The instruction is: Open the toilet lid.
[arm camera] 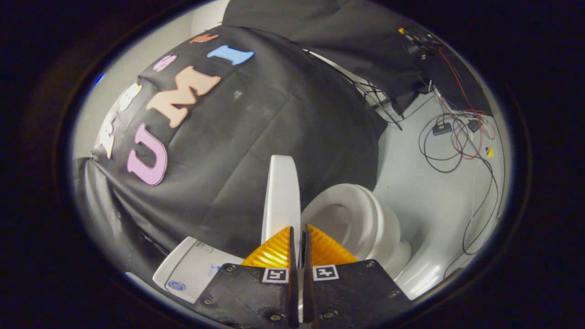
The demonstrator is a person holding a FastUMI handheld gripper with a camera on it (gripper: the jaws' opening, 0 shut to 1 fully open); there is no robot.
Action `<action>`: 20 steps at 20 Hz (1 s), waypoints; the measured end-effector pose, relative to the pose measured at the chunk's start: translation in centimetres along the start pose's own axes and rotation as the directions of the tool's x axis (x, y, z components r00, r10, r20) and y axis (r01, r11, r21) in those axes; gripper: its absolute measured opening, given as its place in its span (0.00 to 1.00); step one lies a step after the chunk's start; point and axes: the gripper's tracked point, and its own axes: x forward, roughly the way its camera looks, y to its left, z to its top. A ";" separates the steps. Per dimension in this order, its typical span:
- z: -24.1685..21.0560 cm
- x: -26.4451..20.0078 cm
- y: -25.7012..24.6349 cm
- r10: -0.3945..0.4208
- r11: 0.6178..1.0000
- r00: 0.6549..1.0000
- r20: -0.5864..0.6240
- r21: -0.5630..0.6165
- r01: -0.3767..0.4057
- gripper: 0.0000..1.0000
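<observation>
Gripper (297, 237) has its two orange fingers (274, 253) nearly together, only a thin slit between them. The white toilet lid (282, 196) stands raised on edge just ahead, its near edge running down into that slit; the fingers look clamped on the lid edge, though the contact itself is hard to make out from this angle. Right of the lid the toilet seat (365, 214) and bowl opening are uncovered, the seat ring lying down on the bowl. Left of the fingers, near, sits the white tank top (192, 269) with a small round blue mark and a sticker on it. Behind the lid, the black cloth wall fills the far side. Far right, on the pale floor (425, 201), a tangle of black, white and red cables (457, 141) with a small black box (441, 129) among them, well apart from the toilet. More black cloth hangs at the far right above the cables. Nothing stands between the fingers and the lid.
</observation>
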 end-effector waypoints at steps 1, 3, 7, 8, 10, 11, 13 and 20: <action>0.2 -0.3 1.2 0.000 0.999 1.000 0.003 -0.034 0.000 0.05; 0.3 -0.7 3.2 -0.013 0.994 1.000 0.002 -0.107 0.013 0.05; 0.2 -1.7 6.7 -0.004 0.985 1.000 0.021 -0.171 0.007 0.05; 0.2 -1.9 7.5 0.002 0.983 1.000 0.030 -0.185 0.004 0.05; -0.2 -2.2 9.0 0.005 0.975 0.999 0.045 -0.223 0.005 0.05; -0.3 -2.5 9.8 0.011 0.971 0.999 0.051 -0.240 0.002 0.05; -0.6 -3.0 11.5 0.035 0.966 0.997 0.068 -0.258 -0.016 0.05; -2.7 -4.5 17.0 0.094 0.935 0.988 0.119 -0.352 -0.047 0.05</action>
